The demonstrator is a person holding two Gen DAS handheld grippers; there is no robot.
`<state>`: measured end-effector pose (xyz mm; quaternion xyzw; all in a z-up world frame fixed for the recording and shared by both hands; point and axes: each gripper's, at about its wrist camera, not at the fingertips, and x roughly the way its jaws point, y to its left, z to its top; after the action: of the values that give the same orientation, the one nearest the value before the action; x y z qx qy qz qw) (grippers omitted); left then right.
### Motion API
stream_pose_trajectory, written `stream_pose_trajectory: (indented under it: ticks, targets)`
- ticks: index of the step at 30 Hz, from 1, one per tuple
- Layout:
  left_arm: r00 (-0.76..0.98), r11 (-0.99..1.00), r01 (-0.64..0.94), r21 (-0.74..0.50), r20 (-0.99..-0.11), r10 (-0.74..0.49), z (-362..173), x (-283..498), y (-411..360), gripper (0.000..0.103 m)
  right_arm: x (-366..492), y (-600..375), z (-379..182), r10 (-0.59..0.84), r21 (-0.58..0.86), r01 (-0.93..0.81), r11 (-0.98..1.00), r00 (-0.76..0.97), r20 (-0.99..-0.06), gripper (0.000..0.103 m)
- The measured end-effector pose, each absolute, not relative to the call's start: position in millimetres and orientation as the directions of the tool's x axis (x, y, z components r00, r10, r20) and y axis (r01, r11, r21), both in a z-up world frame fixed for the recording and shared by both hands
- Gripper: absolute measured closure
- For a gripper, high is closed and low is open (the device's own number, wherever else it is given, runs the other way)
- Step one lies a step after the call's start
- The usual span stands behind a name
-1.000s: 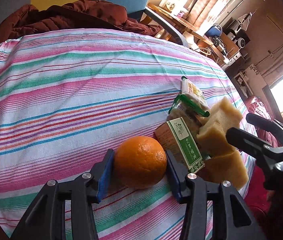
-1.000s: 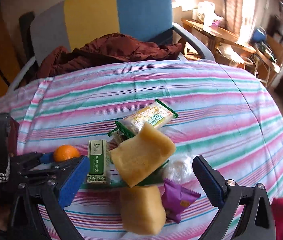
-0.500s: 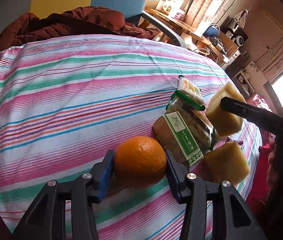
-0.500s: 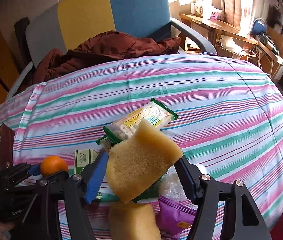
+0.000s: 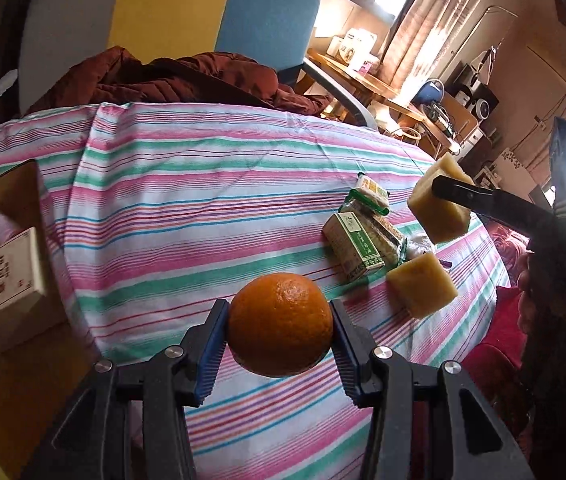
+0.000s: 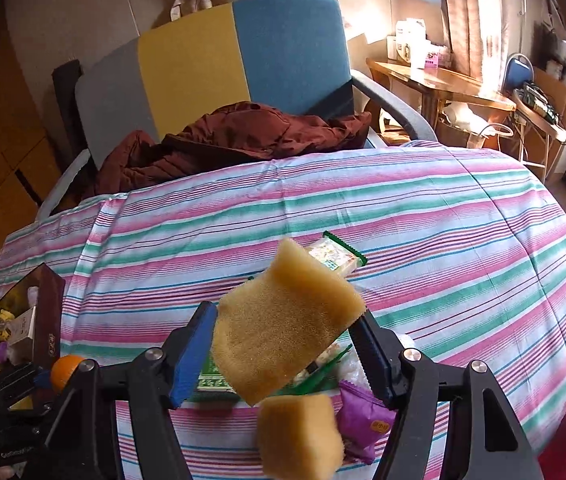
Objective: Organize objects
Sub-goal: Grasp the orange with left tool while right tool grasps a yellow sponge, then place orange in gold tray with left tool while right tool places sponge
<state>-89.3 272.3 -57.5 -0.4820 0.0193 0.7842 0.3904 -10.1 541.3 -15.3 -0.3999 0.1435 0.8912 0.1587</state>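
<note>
Left gripper (image 5: 279, 326): my blue pads are clamped on the round orange fruit (image 5: 279, 323), one pad on each side, fruit lifted clear of the striped pink-green-white cloth (image 5: 211, 208) covering the table. Jaws roughly a third open, filled by the fruit.

Right gripper (image 6: 289, 340): jaws have just been closing and now pinch the upper yellow-tan foam sponge block (image 6: 283, 324) — the block sits tilted between the pads, raised above the pile. From the left wrist view the same block (image 5: 439, 210) hangs in the air off the black finger (image 5: 467, 194), apart from the cloth.

Still lying on the cloth near the right edge:
- second yellow-tan sponge block (image 5: 422, 288), just beside the pile
- small green-and-white cardboard carton (image 5: 353, 246), lying on its side
- clear snack packets with green ends (image 5: 371, 196), touching the carton
- purple foil sachet (image 6: 365, 420), partly hidden behind my right finger

At the left edge of the table there's an open dark-brown box (image 6: 49, 320) holding a white carton (image 5: 1, 284) and some small items I can't identify. Beyond the table — a grey-yellow-blue chair (image 6: 239, 56) with a dark red jacket (image 6: 235, 136) heaped on the seat.
</note>
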Motion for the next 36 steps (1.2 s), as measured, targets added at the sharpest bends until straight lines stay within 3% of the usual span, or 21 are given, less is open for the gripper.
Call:
stream_pose_trajectory:
  ticks: [14,25,31,33,36]
  targets:
    - [-0.456,-0.853,-0.397,-0.339,-0.734,0.504,-28.9,-98.6,89.0,0.054,-20.9,387.7,10.5,-0.076,0.197,-0.098,-0.975,-0.693,-0.717,0.035]
    - [-0.510,-0.915,-0.250,-0.315,-0.761,0.401,-42.3,-160.2,23.8,0.052,-47.9,228.8,-37.5,-0.345,0.281,0.200,-0.939,-0.516,-0.784,0.034]
    - [-0.562,-0.915,-0.188,-0.358,-0.725,0.399,-30.5,-174.0,4.5,0.049,-59.3,174.9,-55.5,-0.436,0.348,0.271,-0.897,-0.429,-0.791,0.021]
    - [-0.565,-0.913,-0.179,-0.367,-0.721,0.400,-31.1,-169.2,-1.1,0.049,-58.0,166.8,-59.4,-0.441,0.349,0.281,-0.894,-0.417,-0.795,0.009]
    - [-0.566,-0.914,-0.169,-0.368,-0.723,0.396,-34.1,-159.1,-8.1,0.049,-54.2,166.3,-61.0,-0.444,0.353,0.281,-0.893,-0.415,-0.794,0.008]
